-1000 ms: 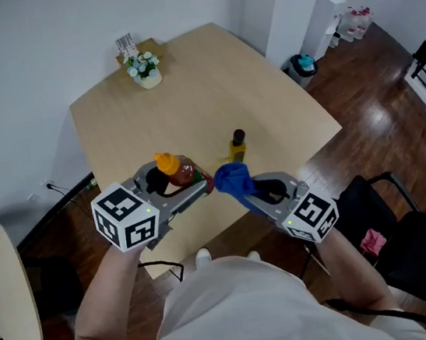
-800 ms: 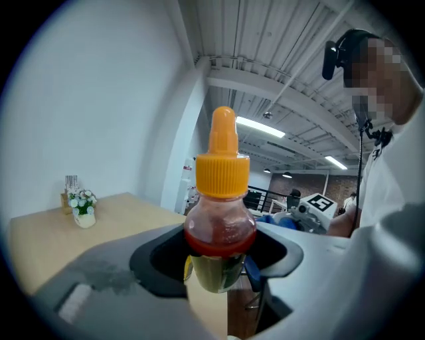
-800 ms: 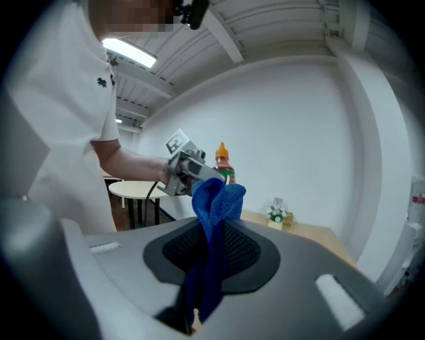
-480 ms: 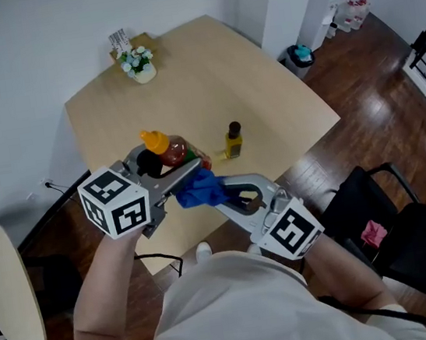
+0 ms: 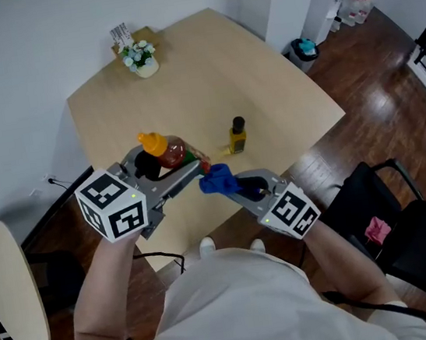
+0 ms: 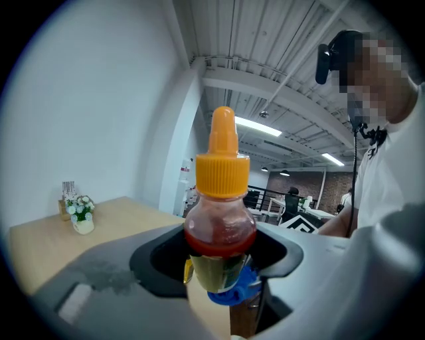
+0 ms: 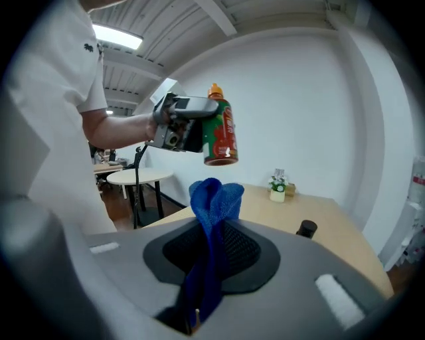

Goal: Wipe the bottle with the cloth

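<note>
here, left tool point(image 5: 184, 173) pinching bottle point(image 5: 169, 151), right tool point(image 5: 230, 189) clamped on cloth point(image 5: 216, 179), bottle-to-cloth gap seen only in right gripper view

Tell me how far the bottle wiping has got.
Done: the bottle is off the table, clamped in the left hand-held gripper; the cloth is clamped in the right hand-held gripper. In hand: cloth just below the bottle's base, with a gap. Left, seemingly: contact and rubbing.

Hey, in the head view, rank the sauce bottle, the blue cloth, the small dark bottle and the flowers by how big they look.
Largest: sauce bottle.
Next: cloth and flowers, about alike; the flowers stand farther off.
Smallest: small bottle.
</note>
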A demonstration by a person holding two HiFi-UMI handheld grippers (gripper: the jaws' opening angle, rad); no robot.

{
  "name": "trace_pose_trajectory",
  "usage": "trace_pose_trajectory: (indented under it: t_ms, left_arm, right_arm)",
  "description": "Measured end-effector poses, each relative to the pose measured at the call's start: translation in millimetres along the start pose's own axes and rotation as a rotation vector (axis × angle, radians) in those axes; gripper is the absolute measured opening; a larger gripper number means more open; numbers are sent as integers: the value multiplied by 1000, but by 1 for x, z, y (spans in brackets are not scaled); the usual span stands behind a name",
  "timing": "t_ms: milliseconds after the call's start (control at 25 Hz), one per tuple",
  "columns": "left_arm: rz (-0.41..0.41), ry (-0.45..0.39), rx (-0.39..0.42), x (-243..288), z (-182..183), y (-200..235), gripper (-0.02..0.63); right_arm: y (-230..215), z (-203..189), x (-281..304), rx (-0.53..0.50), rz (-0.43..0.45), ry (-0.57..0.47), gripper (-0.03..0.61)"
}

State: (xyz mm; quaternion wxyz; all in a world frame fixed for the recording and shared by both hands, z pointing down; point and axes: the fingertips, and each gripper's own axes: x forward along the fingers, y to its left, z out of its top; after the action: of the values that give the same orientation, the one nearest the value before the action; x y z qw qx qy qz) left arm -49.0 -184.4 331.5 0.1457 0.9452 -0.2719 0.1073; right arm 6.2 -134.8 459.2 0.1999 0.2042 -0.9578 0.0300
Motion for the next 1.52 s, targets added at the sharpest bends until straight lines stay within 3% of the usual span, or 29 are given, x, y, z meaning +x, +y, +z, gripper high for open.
trace_pose_trajectory:
  t_ms: [120, 240, 360, 480, 560, 1040, 1120, 1240, 1360, 1520]
  left_arm:
    - [-14, 7, 23, -2, 0, -5, 285]
    - [-29, 22, 58, -3, -2, -12, 285]
    - [-50, 39, 86, 0, -7, -23, 285]
    - [-72, 48, 105, 5, -10, -34, 285]
    - [-75, 47, 110, 6, -9, -38, 285]
    - [-68, 36, 88, -1, -7, -38, 285]
    - [-67, 26, 86, -2, -3, -39, 285]
    - [-71, 6, 85, -4, 8, -44, 285]
    - [-79, -6, 108, -2, 17, -49, 285]
    - [-71, 0, 138, 3, 16, -51, 285]
  right_arm:
    - [-28, 15, -19, 57, -58, -45, 80]
    - [-49, 70, -46, 34, -103, -149, 80]
    - [-43, 132, -65, -29, -82, -261, 80]
    - [-28, 157, -63, -79, -37, -288, 80]
    - [-23, 153, -54, -90, -28, -268, 80]
    - [-27, 53, -12, 96, -14, -94, 80]
    - [-28, 30, -4, 160, -4, -53, 80]
    - [-31, 3, 3, 353, 25, -34, 80]
    - [-22, 10, 5, 454, 75, -64, 80]
    - [-5, 38, 7, 487, 143, -126, 80]
